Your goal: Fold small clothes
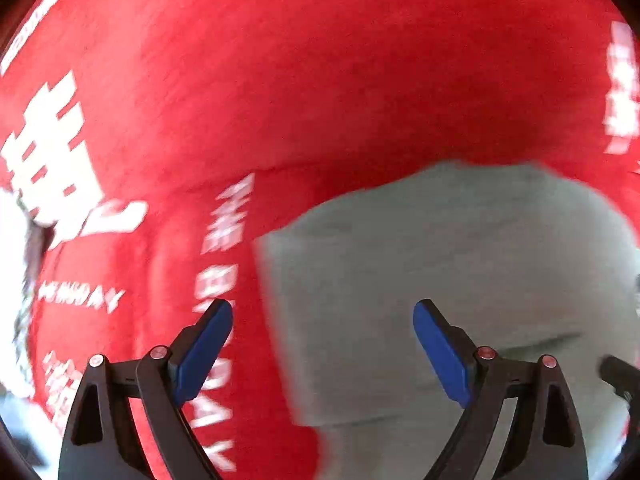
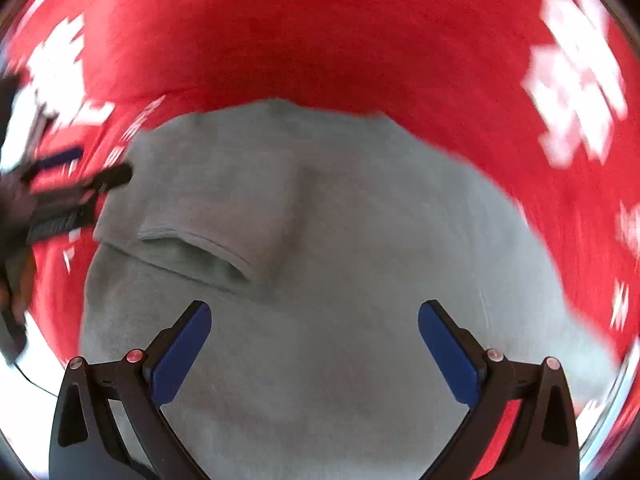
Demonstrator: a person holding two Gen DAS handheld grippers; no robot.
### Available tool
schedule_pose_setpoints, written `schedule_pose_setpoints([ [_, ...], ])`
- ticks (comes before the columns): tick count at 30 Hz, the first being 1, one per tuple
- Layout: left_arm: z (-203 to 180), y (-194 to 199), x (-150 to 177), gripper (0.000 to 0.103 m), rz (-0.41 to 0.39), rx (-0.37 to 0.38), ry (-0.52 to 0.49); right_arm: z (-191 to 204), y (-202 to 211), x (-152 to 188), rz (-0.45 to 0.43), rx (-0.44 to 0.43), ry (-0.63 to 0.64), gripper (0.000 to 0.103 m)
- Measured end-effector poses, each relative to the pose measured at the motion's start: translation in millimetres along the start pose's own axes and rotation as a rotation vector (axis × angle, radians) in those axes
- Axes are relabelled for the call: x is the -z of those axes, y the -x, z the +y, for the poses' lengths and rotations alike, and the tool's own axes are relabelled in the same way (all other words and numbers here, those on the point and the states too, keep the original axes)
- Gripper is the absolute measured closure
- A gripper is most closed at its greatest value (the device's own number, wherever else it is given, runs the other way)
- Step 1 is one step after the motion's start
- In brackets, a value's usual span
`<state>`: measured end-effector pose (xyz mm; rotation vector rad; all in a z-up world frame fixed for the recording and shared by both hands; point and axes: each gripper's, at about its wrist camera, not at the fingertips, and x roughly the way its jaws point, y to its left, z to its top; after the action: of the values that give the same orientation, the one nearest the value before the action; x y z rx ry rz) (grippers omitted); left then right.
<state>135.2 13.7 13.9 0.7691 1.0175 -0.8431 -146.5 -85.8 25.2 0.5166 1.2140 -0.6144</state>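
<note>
A small grey garment (image 2: 340,240) lies flat on a red cloth with white lettering (image 2: 320,40); one sleeve (image 2: 208,216) is folded inward over the body. My right gripper (image 2: 315,320) is open and empty, hovering over the garment's middle. My left gripper (image 1: 323,316) is open and empty above the garment's left edge (image 1: 440,260), its left finger over the red cloth (image 1: 280,60). The left gripper also shows at the left side of the right wrist view (image 2: 60,188). Both views are blurred by motion.
The red cloth covers the surface all round the garment. A bright white area (image 1: 8,240) shows past the cloth's left edge, and a white strip (image 2: 36,352) shows at the lower left of the right wrist view.
</note>
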Motion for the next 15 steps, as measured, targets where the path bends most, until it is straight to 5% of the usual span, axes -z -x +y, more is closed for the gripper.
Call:
schedule_pose_setpoints([
  [6,12.5,-32.4,19.8,0.011,0.105,-0.069,0.026,81.8,-48.0,-26.2,-0.073,0.193,0.393,0.003],
  [7,13.0,-32.8,22.9,0.01,0.11,-0.071,0.014,86.2,-55.6,-28.9,-0.072,0.223,0.419,0.015],
  [9,7.3,-28.4,28.8,0.01,0.085,-0.09,-0.015,92.0,-71.1,-33.1,-0.036,0.249,0.457,0.089],
  [10,6.2,-27.5,29.5,0.01,0.085,-0.093,-0.022,88.4,-72.6,-35.1,-0.021,0.224,0.433,0.096],
  [13,5.7,-27.5,27.9,0.01,0.1,-0.079,-0.01,53.0,-54.0,-42.9,-0.07,0.103,0.192,0.097],
  [15,4.2,-31.2,19.9,0.01,0.107,-0.067,-0.004,4.5,-33.0,-35.9,-0.132,-0.029,-0.078,0.097],
])
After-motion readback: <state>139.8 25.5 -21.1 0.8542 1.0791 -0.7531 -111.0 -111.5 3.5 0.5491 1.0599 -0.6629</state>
